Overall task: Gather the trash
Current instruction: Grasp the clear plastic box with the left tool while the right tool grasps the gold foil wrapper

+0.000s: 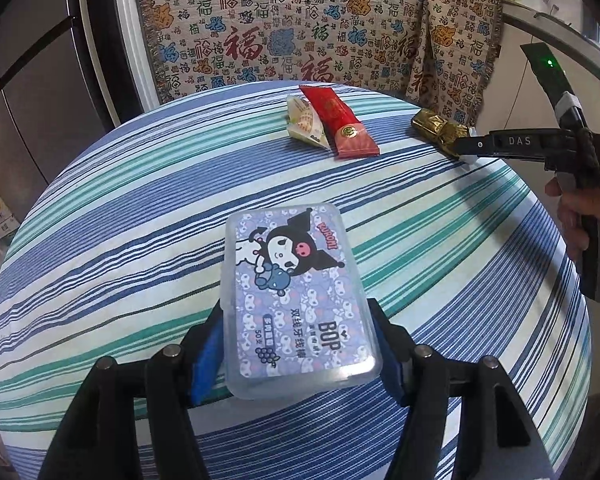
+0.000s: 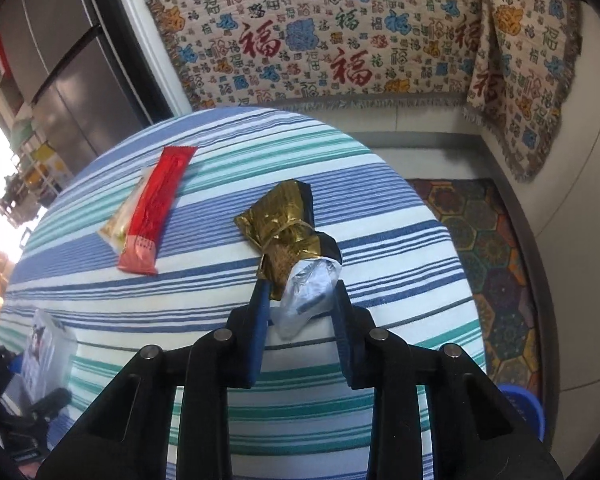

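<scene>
Right wrist view shows you what the other cannot: the gold wrapper [image 2: 290, 236] has a torn silver end lying between your right gripper [image 2: 300, 312] fingers, which sit on either side of it; whether they press it you cannot tell. It lies near the edge of the striped tablecloth [image 2: 380, 240]. Three pieces of trash are on the table: that gold wrapper, one red wrapper [image 2: 156, 208], and one pale wrapper [image 2: 126, 216] tucked partly under the red one. Left wrist view alone gives you the floss-pick box [image 1: 296, 292], one only, clamped between the blue pads of your left gripper [image 1: 300, 344], with the wrappers well beyond it.
</scene>
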`<state>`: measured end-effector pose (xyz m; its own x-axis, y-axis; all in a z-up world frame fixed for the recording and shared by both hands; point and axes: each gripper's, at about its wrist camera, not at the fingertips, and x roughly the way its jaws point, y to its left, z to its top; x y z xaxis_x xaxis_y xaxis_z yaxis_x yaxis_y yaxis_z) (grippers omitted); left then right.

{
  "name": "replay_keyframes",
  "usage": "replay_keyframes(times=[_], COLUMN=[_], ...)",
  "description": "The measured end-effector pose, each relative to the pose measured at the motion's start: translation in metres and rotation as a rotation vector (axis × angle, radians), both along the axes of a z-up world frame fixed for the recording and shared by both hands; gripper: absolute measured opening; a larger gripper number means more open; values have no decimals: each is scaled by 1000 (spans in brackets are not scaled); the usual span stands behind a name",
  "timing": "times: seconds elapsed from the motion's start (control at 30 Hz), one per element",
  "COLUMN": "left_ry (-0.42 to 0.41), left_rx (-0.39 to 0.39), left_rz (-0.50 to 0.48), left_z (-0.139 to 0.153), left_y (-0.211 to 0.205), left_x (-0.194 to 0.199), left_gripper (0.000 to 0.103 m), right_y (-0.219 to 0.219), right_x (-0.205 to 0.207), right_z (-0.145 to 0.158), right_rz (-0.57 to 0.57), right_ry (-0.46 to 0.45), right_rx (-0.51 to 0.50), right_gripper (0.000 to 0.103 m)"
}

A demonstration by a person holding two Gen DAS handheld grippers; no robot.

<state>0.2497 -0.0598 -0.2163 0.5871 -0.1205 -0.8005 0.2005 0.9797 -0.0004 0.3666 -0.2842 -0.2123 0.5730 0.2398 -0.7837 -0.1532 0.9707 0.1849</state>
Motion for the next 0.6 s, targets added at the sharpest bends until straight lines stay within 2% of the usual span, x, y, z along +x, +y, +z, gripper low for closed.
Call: replay_keyframes(times=[0.17,0.3,0.47,0.53,0.57,0.6], left_ry=[3,-1,-2,-3,-2,-2], left_rx=[-2,-5,-2,-2,-3,-3], left_rz=[11,24,45,48,49,49], left_z=[0,0,0,0,0,0], left_y=[0,2,5,7,7,8], left_x=[-6,-10,-19,-23,-25,-26], left_gripper=[67,67,67,67,68,68], right_y=[15,31,71,80,84,87], right_x=[-50,-105,-153,-165,-169,-172], right_z=[4,5,0,-4,-6,-7], right_rz=[10,16,93,114,129,136], right_ry=[1,2,-41,-67,-72,-82], right_rx=[-70,-49,-94,-117,-144,-153], right_gripper=[30,30,34,48,65,69])
